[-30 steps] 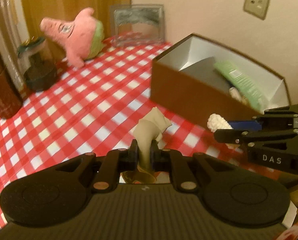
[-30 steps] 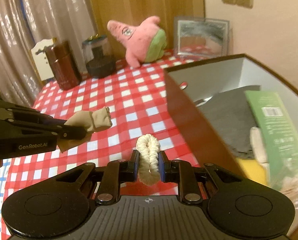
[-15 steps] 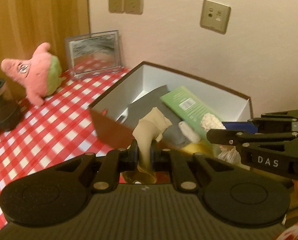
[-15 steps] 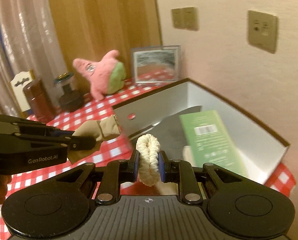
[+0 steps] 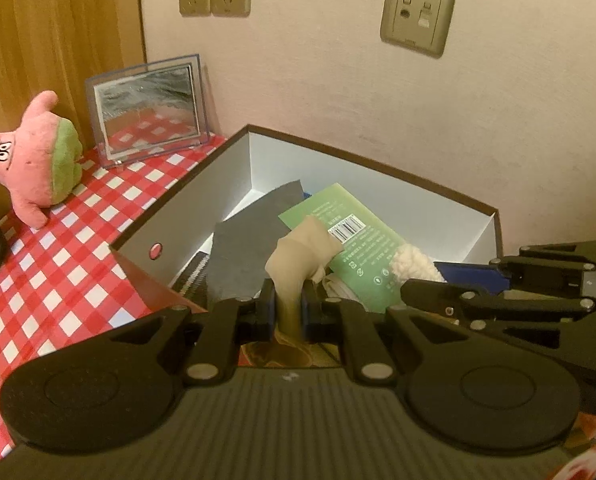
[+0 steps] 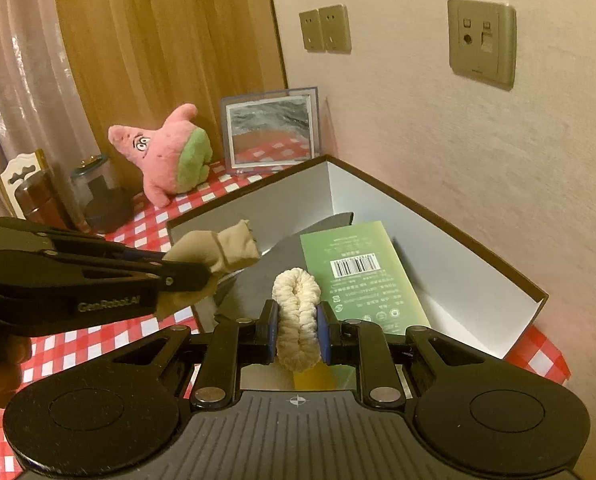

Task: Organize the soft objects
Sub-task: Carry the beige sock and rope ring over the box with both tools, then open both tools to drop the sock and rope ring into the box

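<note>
My left gripper [image 5: 288, 304] is shut on a beige sock [image 5: 299, 258], which sticks up over the near edge of the brown box [image 5: 377, 164] with white inner walls. In the right wrist view the same sock [image 6: 218, 250] hangs from the left gripper above the box's left wall [image 6: 258, 204]. A cream fuzzy scrunchie [image 6: 296, 312] is pinched upright in my right gripper [image 6: 297, 330], above the box's inside. From the left wrist view the scrunchie [image 5: 413, 262] shows at the tips of the right gripper's fingers [image 5: 437, 292].
Inside the box lie a green packet [image 6: 361, 272] and a dark grey cloth [image 5: 246, 248]. A pink star plush [image 5: 34, 160], a framed picture [image 5: 150, 106], a dark jar [image 6: 102, 196] and a brown canister [image 6: 38, 200] stand on the red-checked tablecloth [image 5: 58, 264]. A wall with sockets rises behind the box.
Both grippers have carried their loads from over the tablecloth to the right, to above the open box. Neither grip has altered.
</note>
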